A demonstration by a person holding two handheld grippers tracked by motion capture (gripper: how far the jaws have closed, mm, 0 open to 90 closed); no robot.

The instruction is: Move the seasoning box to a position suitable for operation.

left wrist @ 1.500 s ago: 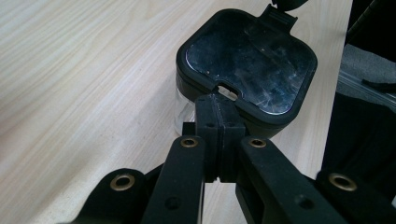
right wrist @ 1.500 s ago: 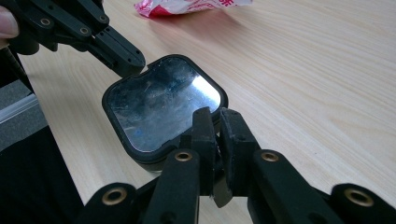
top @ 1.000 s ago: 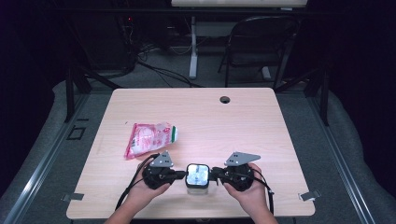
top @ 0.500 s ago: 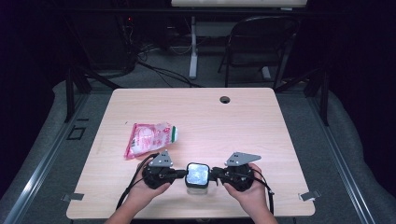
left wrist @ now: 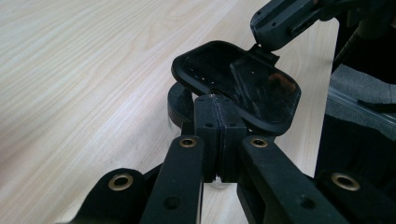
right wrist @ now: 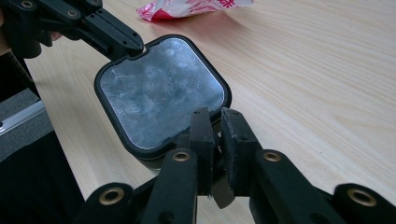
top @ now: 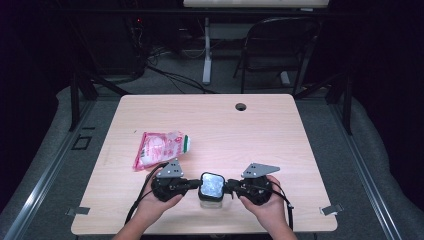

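- Your left gripper is clamped tight on the left rim of the container lid, jaws pressed together with barely a sliver between them. Looks like it's there to pin that side while the other hand works.
- Your right gripper sits on the opposite rim with its jaws set narrow; a small gap shows between the pads in the right gripper view. I can't tell if they're actually biting the lid's edge or just resting at it.
- The lid is a rounded square with a black frame around a clear panel that looks frosted or fogged from the right gripper view. It sits tilted on a small container at the near edge of the table, right between your hands. My guess is you're pressing it on or prying it off; can't say which.
- The left gripper view shows the lid's glossy, dark underside lifted on that side.
- The crinkly pink and white plastic pouch with a green end lies flat to the left and a bit farther back, well apart from the container.
- The tabletop is pale wood grain, smooth, with a round cable hole near the far edge.
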